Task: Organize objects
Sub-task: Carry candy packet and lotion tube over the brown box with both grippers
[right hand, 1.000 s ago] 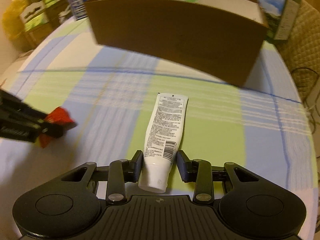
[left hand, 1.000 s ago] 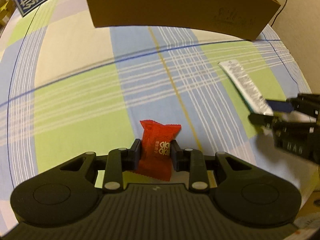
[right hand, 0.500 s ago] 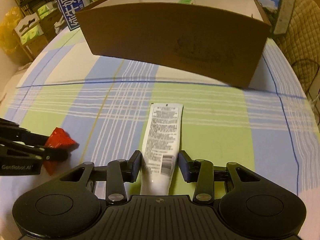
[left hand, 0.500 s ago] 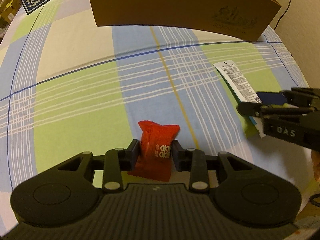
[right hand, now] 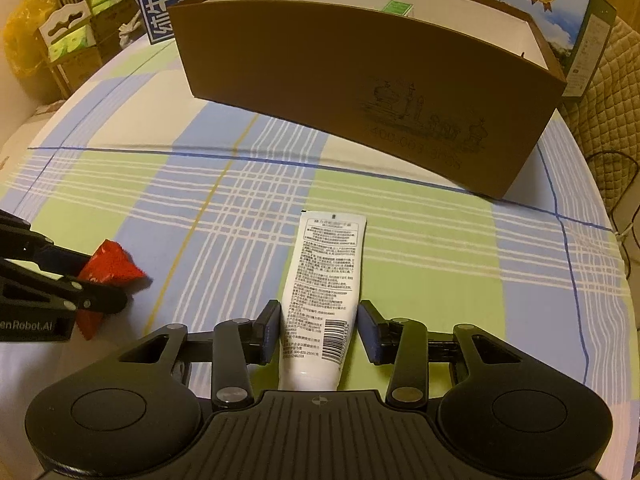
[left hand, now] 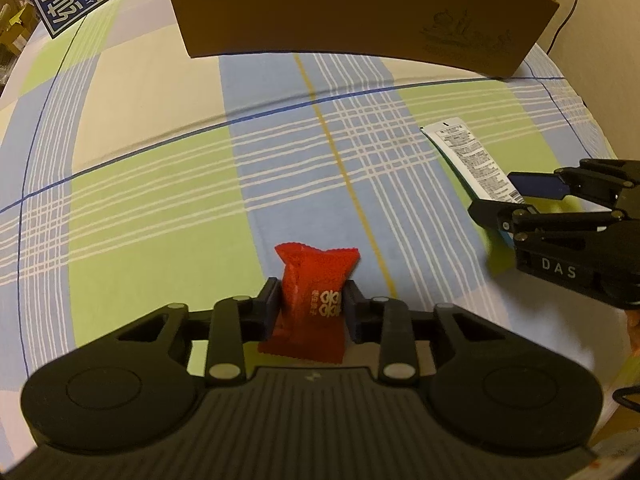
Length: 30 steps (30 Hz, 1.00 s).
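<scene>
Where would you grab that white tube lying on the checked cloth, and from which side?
Across its lower body near the cap end, coming from above. The white tube lies flat with its length pointing at the brown box, so its narrow width fits between the fingers of the right gripper, which already straddle it there.

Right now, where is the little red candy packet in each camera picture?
Left wrist view: the red candy packet sits low in the middle, pinched between the left gripper jaws.
Right wrist view: it shows at the left edge, half hidden by that same gripper.
Shared landmark: the brown cardboard box stands at the top in both.
</scene>
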Motion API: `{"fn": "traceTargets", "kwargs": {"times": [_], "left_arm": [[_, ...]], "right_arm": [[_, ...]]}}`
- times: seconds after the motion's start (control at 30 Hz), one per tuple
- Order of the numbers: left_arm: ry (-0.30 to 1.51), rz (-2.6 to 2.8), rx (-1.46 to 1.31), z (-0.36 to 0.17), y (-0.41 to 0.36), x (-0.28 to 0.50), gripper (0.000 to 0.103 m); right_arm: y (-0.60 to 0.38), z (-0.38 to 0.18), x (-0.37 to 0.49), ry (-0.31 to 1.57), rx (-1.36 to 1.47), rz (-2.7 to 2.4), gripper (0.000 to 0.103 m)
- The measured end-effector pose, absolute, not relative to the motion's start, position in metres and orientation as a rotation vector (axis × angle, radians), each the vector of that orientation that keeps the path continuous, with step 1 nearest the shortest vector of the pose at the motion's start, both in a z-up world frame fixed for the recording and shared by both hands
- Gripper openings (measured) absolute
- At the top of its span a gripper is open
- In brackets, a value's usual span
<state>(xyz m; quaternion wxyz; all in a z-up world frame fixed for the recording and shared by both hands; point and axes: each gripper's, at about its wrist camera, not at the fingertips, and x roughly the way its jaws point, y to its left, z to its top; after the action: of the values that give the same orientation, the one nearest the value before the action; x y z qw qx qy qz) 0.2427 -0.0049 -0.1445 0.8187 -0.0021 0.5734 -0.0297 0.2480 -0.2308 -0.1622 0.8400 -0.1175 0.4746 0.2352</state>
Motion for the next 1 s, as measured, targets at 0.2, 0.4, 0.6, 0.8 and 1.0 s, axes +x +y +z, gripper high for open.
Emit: {"fn": "traceTargets", "kwargs": {"times": [0.2, 0.4, 0.6, 0.8, 1.0], "left_arm": [[1.223, -0.069, -0.011, -0.145, -0.004, 0.243, 0.024], [1.219, -0.068, -0.019, -0.143, -0.001, 0.241, 0.023], [1.191, -0.065, -0.034, -0.134, 0.005, 0.238, 0.022], [1.142, -0.066, -0.045, -0.115, 0.007, 0.241, 0.022], [1.096, -0.071, -0.056, -0.097, 0.006, 0.247, 0.022]], "right_arm": [[-0.236, -0.160, 0.247, 1.031, -0.203, 0.526, 0.038], [-0.249, -0.156, 0.244, 1.070, -0.082, 0.541, 0.038], [-0.258, -0.146, 0.241, 1.070, -0.004, 0.559, 0.038], [-0.260, -0.129, 0.243, 1.042, 0.047, 0.580, 0.038], [-0.258, -0.112, 0.250, 1.005, 0.082, 0.602, 0.038]]}}
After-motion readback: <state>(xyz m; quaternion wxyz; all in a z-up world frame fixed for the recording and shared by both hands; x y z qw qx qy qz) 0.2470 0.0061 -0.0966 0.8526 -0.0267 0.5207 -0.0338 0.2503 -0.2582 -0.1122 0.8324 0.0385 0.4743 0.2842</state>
